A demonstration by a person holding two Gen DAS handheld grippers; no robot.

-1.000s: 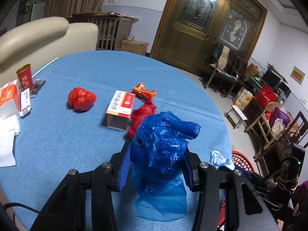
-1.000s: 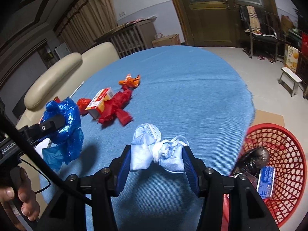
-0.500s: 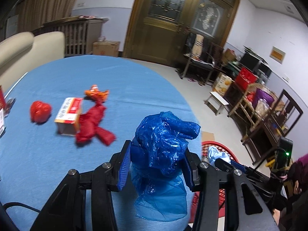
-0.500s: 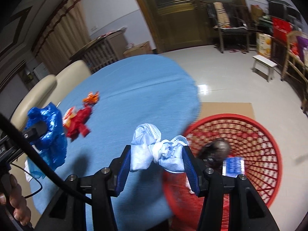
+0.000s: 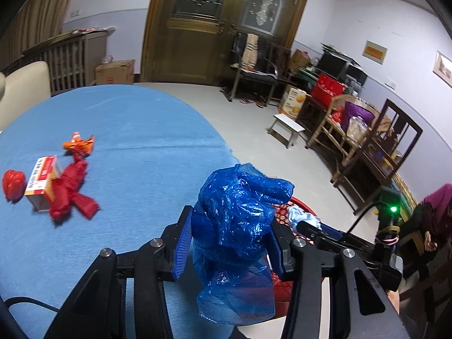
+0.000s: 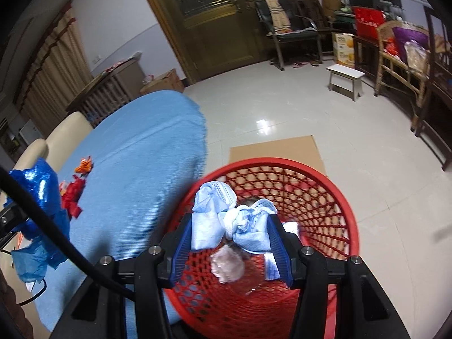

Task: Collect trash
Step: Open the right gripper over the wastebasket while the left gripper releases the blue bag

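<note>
Both grippers swung from table (image 6: 135,152) toward red basket (image 6: 333,186).

Between my left fingers (image 5: 180,243), blue-padded on black, is a deep blue plastic bag (image 5: 240,226). My right ones hold a pale blue crumpled mask (image 6: 230,223) above the red lattice basket (image 6: 333,197). At left the tablecloth (image 5: 127,147) is light blue, with red wrappers (image 5: 70,192).

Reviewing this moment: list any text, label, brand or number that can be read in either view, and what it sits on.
None is legible.
Red-and-white box on the blue table: printed characters, blurred.
Orange carton on the floor: print too small.
Wall plaque: unreadable.
Blue packet in the red basket: blurred.
</note>
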